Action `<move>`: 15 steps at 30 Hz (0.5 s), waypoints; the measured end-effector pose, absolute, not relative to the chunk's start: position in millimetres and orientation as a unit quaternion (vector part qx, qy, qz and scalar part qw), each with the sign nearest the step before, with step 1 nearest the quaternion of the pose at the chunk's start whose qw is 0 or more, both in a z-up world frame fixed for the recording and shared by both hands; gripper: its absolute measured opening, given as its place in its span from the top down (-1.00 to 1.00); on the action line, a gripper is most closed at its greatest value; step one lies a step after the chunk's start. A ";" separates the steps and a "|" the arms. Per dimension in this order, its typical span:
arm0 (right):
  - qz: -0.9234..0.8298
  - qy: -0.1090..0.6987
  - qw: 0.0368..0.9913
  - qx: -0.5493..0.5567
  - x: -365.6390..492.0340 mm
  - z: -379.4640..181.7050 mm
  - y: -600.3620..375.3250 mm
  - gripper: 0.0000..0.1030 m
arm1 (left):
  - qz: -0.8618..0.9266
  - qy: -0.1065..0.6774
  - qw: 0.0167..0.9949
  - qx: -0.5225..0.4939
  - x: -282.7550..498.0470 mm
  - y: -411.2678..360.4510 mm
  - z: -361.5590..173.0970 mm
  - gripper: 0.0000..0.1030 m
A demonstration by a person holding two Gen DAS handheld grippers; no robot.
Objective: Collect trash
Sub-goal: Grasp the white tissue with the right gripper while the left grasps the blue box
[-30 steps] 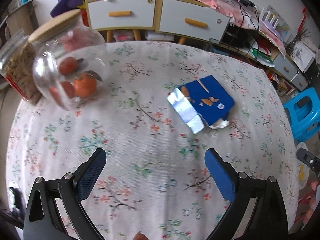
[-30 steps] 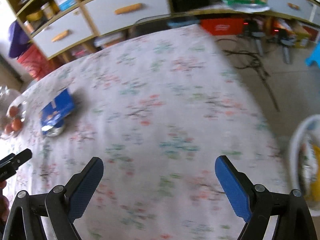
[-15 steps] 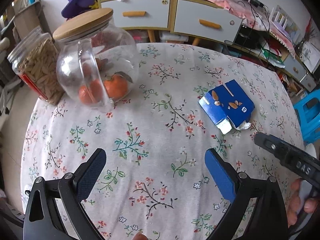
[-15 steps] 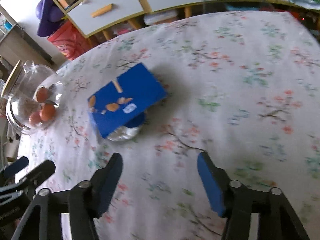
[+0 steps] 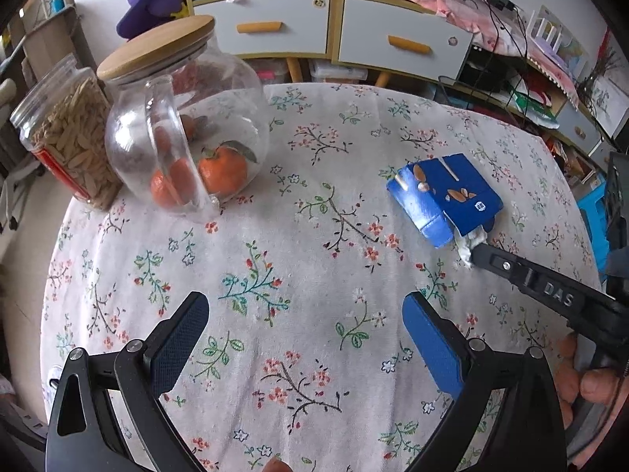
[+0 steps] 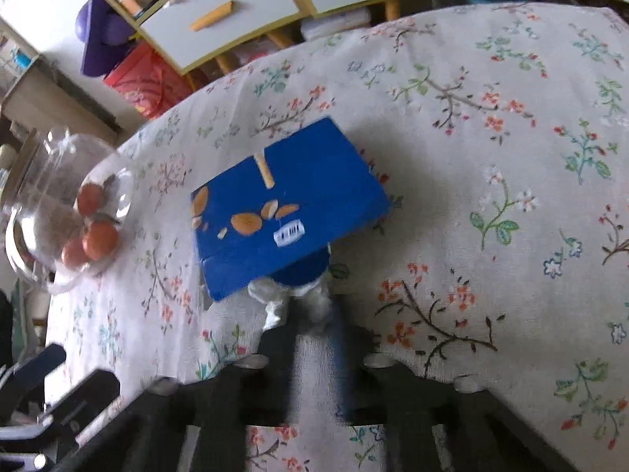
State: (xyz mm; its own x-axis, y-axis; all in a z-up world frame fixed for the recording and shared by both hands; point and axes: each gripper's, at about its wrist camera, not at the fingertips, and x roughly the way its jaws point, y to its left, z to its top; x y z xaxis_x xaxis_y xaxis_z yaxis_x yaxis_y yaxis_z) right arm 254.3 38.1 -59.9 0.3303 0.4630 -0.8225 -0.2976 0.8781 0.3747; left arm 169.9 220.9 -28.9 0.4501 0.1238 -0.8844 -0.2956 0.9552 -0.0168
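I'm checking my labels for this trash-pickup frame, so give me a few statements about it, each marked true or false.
1. The blue box lies flat on the floral tablecloth. True.
2. The left gripper is clamped on the box. False: it is open over bare cloth, holding nothing.
3. The right gripper has its fingers narrowed at the crumpled silver wrapper sticking out of the box's near end. True; blur hides whether they grip it.
4. The round glass jar holds biscuits. False: it holds orange fruits.
5. That jar has no lid. False: a wooden lid sits on it.
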 end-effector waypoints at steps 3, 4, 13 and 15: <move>0.240 0.528 0.811 0.082 250.0 -57.9 28.6 0.87 | 0.120 0.508 0.849 -0.080 174.5 218.0 -31.3 -0.94; 0.240 0.528 0.811 0.079 247.9 -56.8 24.6 0.88 | 0.118 0.508 0.850 -0.078 176.1 216.9 -32.2 -0.94; 0.228 0.543 0.807 0.040 220.5 -40.0 -27.5 0.88 | 0.081 0.505 0.856 -0.072 188.1 190.7 -34.4 -0.94; 0.228 0.550 0.803 0.024 211.7 -35.4 -37.8 0.88 | 0.069 0.503 0.859 -0.068 188.2 181.6 -32.7 -0.94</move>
